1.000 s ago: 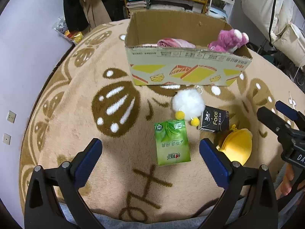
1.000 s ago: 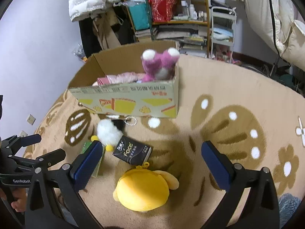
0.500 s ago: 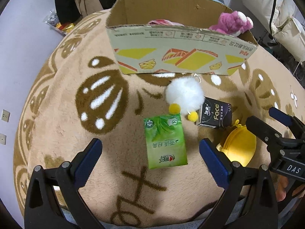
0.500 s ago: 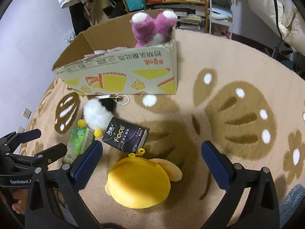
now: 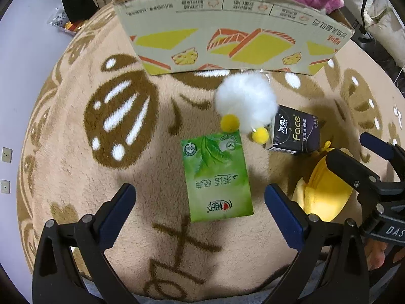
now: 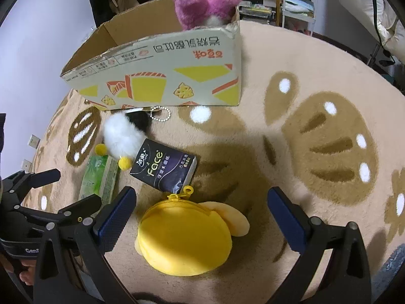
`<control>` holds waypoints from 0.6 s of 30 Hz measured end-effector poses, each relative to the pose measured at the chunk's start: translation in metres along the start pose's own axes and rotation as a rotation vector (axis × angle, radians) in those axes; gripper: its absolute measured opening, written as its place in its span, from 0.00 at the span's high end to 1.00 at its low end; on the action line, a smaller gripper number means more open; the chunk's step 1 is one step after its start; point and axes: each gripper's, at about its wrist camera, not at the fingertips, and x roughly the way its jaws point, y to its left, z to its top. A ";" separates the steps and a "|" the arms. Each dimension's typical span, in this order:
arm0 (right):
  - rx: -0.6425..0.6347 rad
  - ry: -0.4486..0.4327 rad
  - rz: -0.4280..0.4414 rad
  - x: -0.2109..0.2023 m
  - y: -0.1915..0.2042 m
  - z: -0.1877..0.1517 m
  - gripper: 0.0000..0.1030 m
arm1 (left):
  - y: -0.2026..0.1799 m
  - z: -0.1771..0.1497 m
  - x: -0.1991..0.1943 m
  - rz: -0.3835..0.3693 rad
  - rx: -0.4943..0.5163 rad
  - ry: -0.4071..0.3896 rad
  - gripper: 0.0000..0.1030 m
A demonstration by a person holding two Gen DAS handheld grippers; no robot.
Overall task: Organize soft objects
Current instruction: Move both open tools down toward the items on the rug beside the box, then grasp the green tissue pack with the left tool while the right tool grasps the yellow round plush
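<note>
Both claws released, holding nothing. Left gripper straddles the near end of the green tissue pack; right gripper frames the yellow pouch. Cardboard box sits at 12 o'clock. Risk: the white pompom touches the pack at 1 o'clock and may be dragged along; the black tissue pack crowds the pouch.

beige rug — cardboard box, green tissue pack, black tissue pack, white pompom, yellow pouch.
</note>
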 end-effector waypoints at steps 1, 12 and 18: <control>0.004 0.006 0.003 0.001 -0.001 0.000 0.00 | 0.000 0.000 0.001 -0.001 -0.001 0.004 0.02; 0.000 0.061 -0.003 0.013 -0.002 -0.002 0.00 | -0.002 0.002 0.015 0.038 0.029 0.040 0.02; 0.039 0.118 0.022 0.024 -0.008 -0.006 0.01 | -0.012 0.003 0.023 0.058 0.065 0.035 0.02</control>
